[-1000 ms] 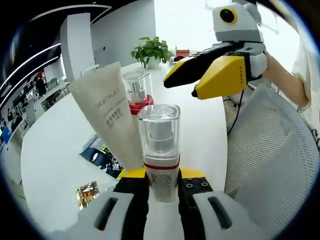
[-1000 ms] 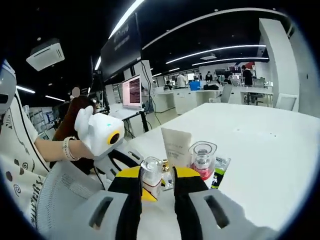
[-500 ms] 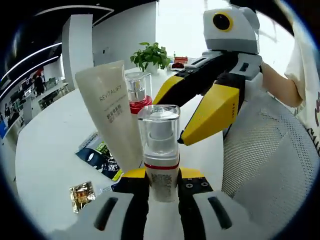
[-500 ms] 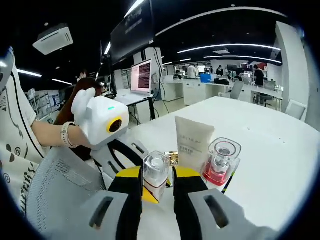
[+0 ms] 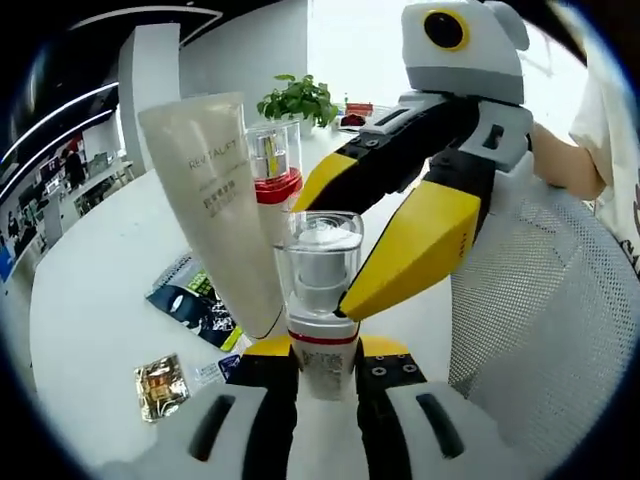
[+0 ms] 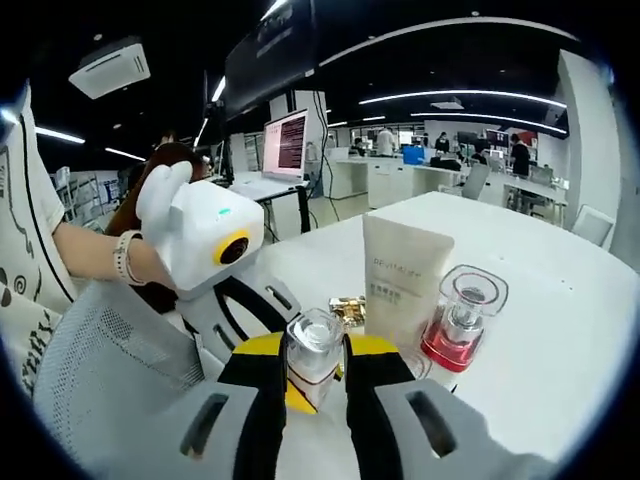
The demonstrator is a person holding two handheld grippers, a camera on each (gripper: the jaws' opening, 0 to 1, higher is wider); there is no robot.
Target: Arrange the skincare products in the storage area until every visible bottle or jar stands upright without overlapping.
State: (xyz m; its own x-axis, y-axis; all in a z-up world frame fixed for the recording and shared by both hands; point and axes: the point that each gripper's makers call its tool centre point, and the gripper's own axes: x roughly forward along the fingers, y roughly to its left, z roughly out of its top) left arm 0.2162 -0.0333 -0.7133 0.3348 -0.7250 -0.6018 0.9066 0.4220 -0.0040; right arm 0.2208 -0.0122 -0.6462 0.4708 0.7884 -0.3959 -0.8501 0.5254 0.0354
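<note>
White table (image 5: 90,300) in an open office, plant (image 5: 300,100) at its far edge.
Left tool (image 5: 322,378) grips the upright bottle (image 5: 320,300); right tool (image 6: 312,372) brackets its cap, grip unclear. Tube (image 5: 215,210) at 11 o'clock.

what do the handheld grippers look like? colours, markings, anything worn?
Both alike: right gripper has a white housing, a yellow-ringed lens box, and black fingers with yellow outer panels. Left gripper shows white shells with slots and black fingers with yellow tips. The person wears a beaded bracelet and a white patterned top.
</note>
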